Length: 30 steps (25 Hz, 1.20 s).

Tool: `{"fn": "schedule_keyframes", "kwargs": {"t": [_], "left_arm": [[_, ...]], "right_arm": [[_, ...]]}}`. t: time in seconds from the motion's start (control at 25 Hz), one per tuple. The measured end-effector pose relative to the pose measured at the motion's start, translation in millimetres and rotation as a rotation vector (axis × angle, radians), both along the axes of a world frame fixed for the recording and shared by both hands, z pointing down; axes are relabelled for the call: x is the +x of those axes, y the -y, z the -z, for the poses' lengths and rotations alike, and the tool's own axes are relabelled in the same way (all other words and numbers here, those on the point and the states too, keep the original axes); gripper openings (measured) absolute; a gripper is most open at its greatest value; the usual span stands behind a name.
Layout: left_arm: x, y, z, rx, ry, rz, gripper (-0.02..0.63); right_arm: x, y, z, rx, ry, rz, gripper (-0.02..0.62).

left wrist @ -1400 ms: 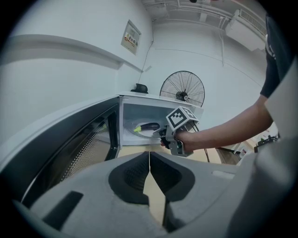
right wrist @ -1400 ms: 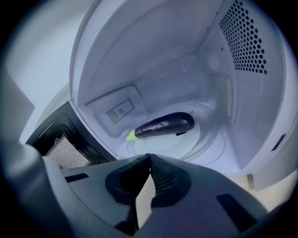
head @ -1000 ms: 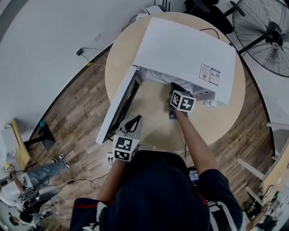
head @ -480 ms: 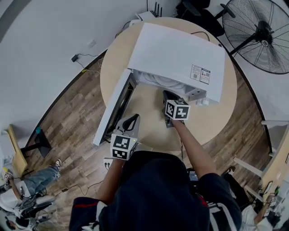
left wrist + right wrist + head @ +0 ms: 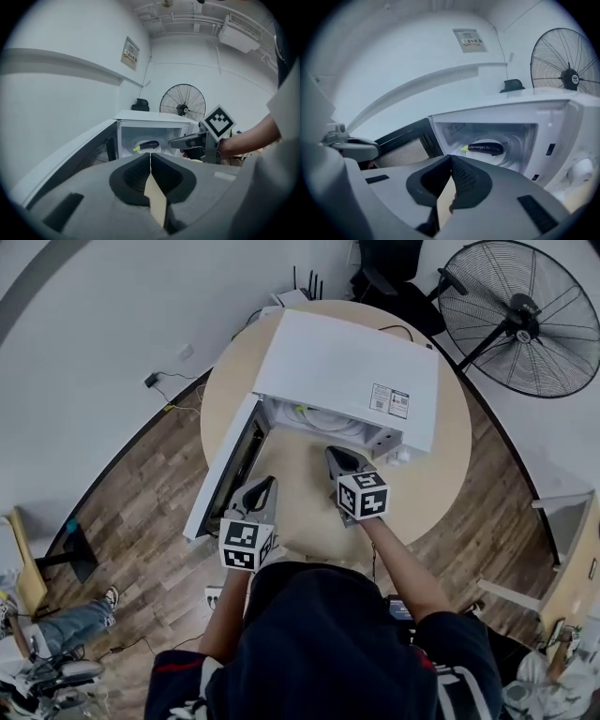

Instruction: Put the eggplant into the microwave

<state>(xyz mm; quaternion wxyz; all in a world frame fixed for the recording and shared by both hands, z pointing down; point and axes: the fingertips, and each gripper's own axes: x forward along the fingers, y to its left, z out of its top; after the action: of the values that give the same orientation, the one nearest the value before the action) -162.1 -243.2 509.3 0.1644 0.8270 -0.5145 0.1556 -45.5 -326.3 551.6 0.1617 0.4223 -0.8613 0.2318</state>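
Round light-wood table [image 5: 448, 451] on a plank floor, with a standing fan [image 5: 523, 320] behind it. We note a white microwave [image 5: 349, 369] on the table, its door [image 5: 223, 465] swung wide open to the left. Inside the cavity sits a white turntable plate [image 5: 513, 143], and the eggplant [image 5: 486, 148] lies on that plate. Its long axis runs across the opening, roughly level. The yellow-green stem end points left, toward the door side, and the dark rounded end points toward the right wall. We hold the left gripper [image 5: 265, 485] and right gripper [image 5: 334, 453] over the table in front of the opening, apart from each other and both aimed at the cavity. Each has its jaws pressed together with nothing between them.
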Motion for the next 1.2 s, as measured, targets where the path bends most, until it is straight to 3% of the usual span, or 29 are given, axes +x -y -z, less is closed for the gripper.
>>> {"fn": "schedule_keyframes", "kwargs": {"t": [0.48,0.72,1.2], "left_arm": [[20.5,-7.7,47.2,0.116,-0.002,0.011,0.02],[29.4,-15.7,78.6,0.179,-0.005,0.016,0.02],[37.7,-25.4,104.2,0.244,0.021,0.012,0.02]], "right_arm": [[25.8,-43.4,87.5,0.192,0.023,0.045,0.012],[42.6,-57.5,124.5,0.266,0.094,0.013,0.012],[62.6,-71.1,162.7,0.34,0.12,-0.006,0.011]]}}
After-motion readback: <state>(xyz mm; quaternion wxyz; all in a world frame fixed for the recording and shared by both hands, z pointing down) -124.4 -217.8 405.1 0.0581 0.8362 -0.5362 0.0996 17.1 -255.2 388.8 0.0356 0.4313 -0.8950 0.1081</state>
